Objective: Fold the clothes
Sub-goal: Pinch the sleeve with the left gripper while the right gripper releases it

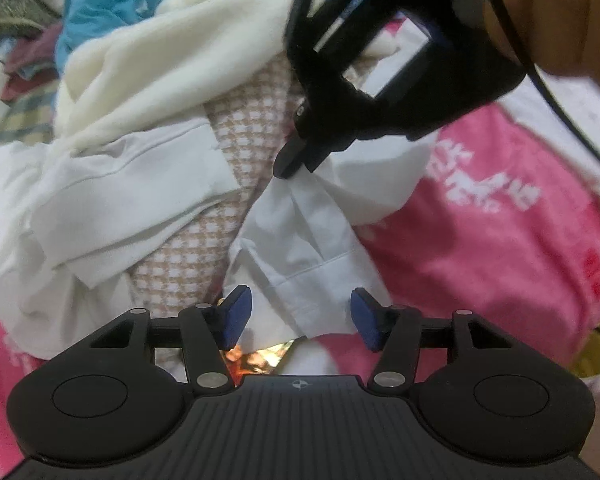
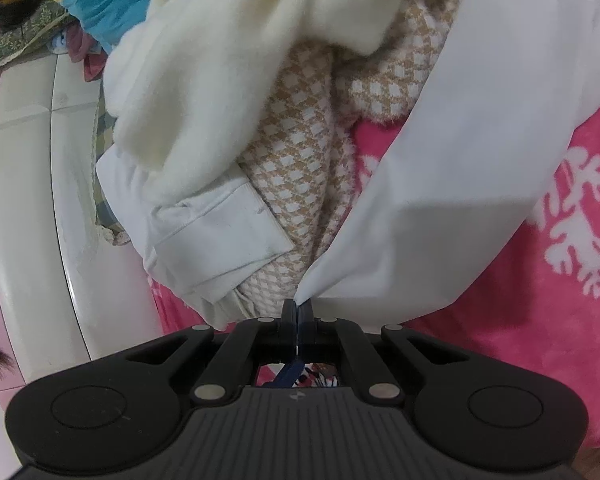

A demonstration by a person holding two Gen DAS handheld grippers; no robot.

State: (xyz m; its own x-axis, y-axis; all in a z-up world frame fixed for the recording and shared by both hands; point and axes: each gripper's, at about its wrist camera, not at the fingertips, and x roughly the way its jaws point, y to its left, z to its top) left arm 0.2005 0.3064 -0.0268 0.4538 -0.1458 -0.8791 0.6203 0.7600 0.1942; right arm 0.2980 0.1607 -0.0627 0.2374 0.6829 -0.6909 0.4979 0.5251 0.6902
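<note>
A white shirt lies over a pile of clothes on a pink blanket. One of its sleeves (image 1: pixel 300 240) hangs from my right gripper (image 1: pixel 290 164), whose jaws are shut on a pinch of the cloth. In the right wrist view the same gripper (image 2: pixel 298 308) holds a pointed fold of the white sleeve (image 2: pixel 460 160). My left gripper (image 1: pixel 300 316) is open, and the sleeve's cuff (image 1: pixel 312 304) lies between its blue pads (image 1: pixel 236 316) without being pressed. The shirt's other cuff (image 1: pixel 140 184) (image 2: pixel 212 232) rests on the pile to the left.
A cream fleece garment (image 1: pixel 160 60) (image 2: pixel 228 60) and a tan-and-white houndstooth garment (image 1: pixel 252 120) (image 2: pixel 300 160) lie under the shirt. The pink blanket (image 1: pixel 480 240) (image 2: pixel 540 320) spreads to the right. Blue clothing (image 1: pixel 100 8) is heaped at the back left. A white bed edge (image 2: pixel 28 200) runs along the left.
</note>
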